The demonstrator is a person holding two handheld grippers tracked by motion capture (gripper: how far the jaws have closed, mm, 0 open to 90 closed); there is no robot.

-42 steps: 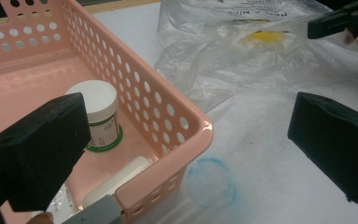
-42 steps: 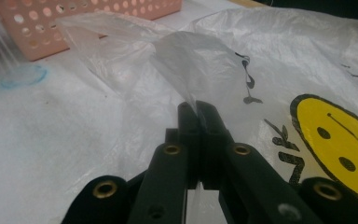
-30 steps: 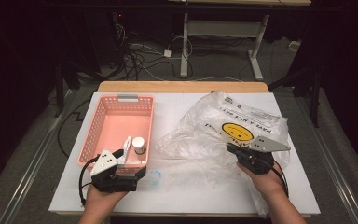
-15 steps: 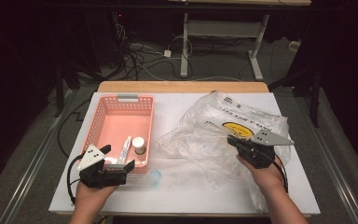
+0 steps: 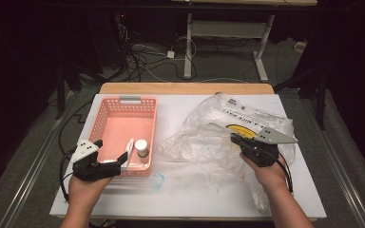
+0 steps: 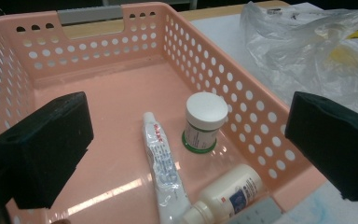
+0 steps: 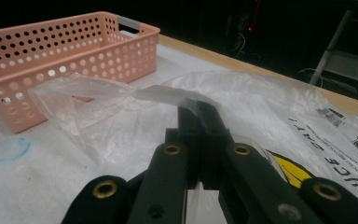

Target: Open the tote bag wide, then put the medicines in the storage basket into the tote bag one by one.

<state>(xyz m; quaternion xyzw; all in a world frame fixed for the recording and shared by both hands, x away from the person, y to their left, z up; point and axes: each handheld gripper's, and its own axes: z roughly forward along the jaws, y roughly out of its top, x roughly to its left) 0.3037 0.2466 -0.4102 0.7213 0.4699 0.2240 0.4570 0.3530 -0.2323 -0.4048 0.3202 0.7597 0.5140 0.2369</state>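
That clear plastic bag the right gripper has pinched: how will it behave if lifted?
Likely floppy: the plastic bag lies crumpled, and the film drapes limp from the shut right gripper. Probably very light, being thin and see-through. Possibly slippery: the film looks glossy, and only a narrow fold sits between the jaws, so it might slide out if tugged.

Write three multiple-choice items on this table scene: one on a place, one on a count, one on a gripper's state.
1. Where does the white-capped jar stand?
A. in the pink basket
B. on the plastic bag
C. on the floor

2. How many items lie in the basket?
A. one
B. three
C. five

3. The right gripper is:
A. open over the basket
B. shut on the plastic bag
C. holding the tube

Answers:
1 A, it stands on the basket's floor.
2 B, jar, tube, white bottle.
3 B, its jaws pinch the bag's film.
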